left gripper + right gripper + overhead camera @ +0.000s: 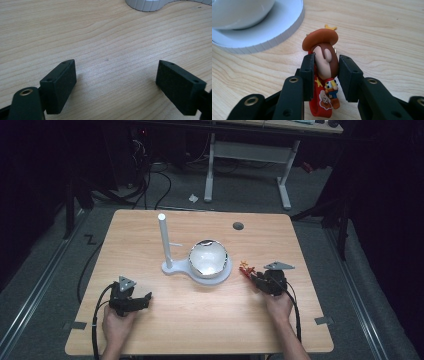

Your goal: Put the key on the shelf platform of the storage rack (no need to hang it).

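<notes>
A small cowboy figure (324, 60) with an orange hat and a red strap is clamped by its head between the jaws of my right gripper (326, 71). In the high view the cowboy figure (246, 268) shows as a small red-orange shape at the tip of my right gripper (256, 276), just right of the white stand. My left gripper (116, 75) is open over bare wood with nothing between its jaws. In the high view my left gripper (145, 299) sits at the front left of the table.
A white stand (176, 268) with a tall post (164, 240) carries a shiny bowl (208, 258) at the table's middle. The stand's round base (277, 30) lies just beyond the figure. A dark round hole (238, 226) marks the far side of the wooden table (200, 320).
</notes>
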{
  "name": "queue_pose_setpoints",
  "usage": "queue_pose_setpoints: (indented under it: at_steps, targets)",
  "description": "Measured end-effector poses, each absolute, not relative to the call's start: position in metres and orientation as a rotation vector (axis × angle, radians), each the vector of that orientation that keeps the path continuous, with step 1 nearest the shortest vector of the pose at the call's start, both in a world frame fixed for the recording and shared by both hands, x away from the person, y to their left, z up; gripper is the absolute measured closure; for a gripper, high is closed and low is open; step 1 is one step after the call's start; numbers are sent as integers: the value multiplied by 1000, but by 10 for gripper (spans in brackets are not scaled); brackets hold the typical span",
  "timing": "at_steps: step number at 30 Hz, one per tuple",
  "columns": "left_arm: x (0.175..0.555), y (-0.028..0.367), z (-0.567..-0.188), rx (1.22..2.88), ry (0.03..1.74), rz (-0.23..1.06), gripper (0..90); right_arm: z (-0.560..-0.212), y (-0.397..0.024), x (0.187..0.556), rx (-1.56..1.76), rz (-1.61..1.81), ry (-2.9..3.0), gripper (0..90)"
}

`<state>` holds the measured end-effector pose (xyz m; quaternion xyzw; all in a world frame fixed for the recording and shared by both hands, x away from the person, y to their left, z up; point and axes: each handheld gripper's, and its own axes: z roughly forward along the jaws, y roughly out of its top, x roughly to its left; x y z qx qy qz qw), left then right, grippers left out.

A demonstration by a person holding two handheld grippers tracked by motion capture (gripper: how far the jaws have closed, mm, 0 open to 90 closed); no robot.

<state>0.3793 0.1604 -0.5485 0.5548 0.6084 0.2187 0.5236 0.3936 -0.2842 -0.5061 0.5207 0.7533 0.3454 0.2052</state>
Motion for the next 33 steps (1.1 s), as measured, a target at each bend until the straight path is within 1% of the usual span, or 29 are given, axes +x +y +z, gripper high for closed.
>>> queue_pose_setpoints:
  at_steps: [18, 30, 33]
  targets:
    - [379, 160, -548, 1329, 1457, 523, 171, -475, -306, 370, 1428, 1053, 2039, 685]
    - [379, 160, -548, 1327, 1457, 523, 171, -432, -316, 352, 1368, 1152, 1996, 686]
    - [379, 160, -548, 1327, 1457, 523, 171, -427, -316, 350, 1355, 1155, 2003, 686]
